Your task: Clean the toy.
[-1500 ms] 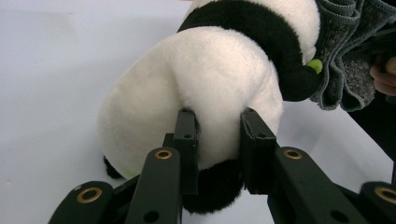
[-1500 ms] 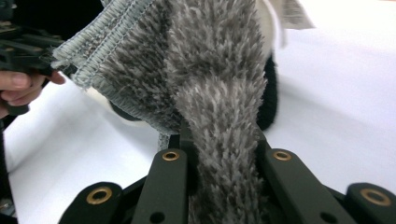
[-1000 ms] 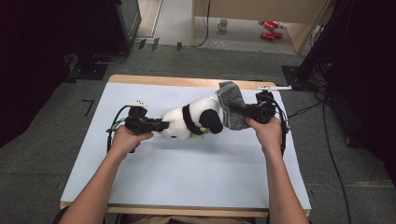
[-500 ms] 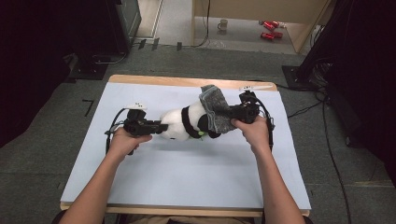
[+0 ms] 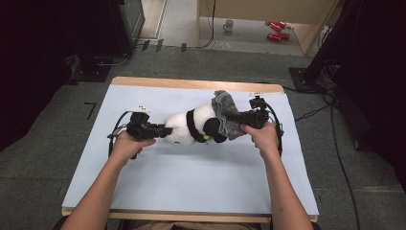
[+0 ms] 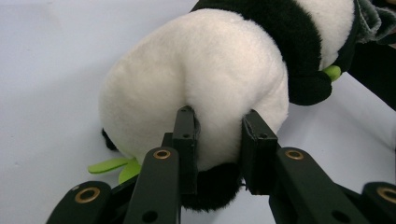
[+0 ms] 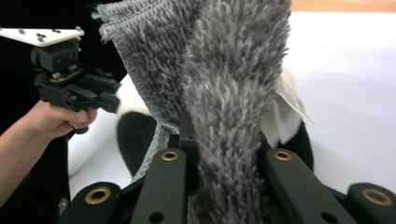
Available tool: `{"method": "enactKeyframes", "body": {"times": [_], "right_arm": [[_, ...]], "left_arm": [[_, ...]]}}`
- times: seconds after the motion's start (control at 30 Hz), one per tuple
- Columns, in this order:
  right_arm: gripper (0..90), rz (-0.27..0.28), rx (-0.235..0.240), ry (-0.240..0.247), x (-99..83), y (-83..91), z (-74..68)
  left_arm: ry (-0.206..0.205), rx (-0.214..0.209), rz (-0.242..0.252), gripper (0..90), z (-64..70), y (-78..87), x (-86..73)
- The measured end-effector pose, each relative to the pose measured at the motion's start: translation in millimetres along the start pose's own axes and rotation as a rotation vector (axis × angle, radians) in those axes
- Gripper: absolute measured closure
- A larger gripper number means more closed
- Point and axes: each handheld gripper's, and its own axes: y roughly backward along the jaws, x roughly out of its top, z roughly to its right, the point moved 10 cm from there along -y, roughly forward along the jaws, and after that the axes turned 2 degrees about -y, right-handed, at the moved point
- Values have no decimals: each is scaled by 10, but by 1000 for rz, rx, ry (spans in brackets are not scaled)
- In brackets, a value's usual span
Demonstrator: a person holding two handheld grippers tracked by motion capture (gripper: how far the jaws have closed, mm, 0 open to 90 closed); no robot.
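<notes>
Black-and-white plush panda toy (image 5: 194, 126): lying mid-desk on pale blue desk (image 5: 191, 182) | left tool (image 6: 219, 154): jaws clamped on panda's white rump | right tool (image 7: 224, 158): jaws clamped on shaggy grey cloth (image 5: 227, 115), draped over panda's right end

The plush panda (image 5: 191, 127) lies mid-tabletop (image 5: 191, 187). The left gripper (image 5: 165, 132) is at its left. The cloth (image 5: 229, 115) and right gripper (image 5: 239, 120) are at its right.
</notes>
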Motion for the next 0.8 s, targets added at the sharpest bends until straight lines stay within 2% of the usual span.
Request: {"method": "enactKeyframes", "body": {"times": [0.23,0.33,0.6,0.67,0.8], "right_arm": [[772,-13,-29,-36,-82,-9,161],[773,-42,-100,-15,-127,-3,266],[774,-100,-198,-38,-266,-11,512],[774,-87,-219,-38,-242,58,541],[774,-35,-215,-26,-120,203,473]], "left_arm": [[3,-1,2,711,-5,0,4],[4,-4,1,710,-9,2,5],[8,-6,-1,709,-12,4,5],[8,-5,-1,709,-13,5,5],[8,-6,-1,709,-13,4,3]]}}
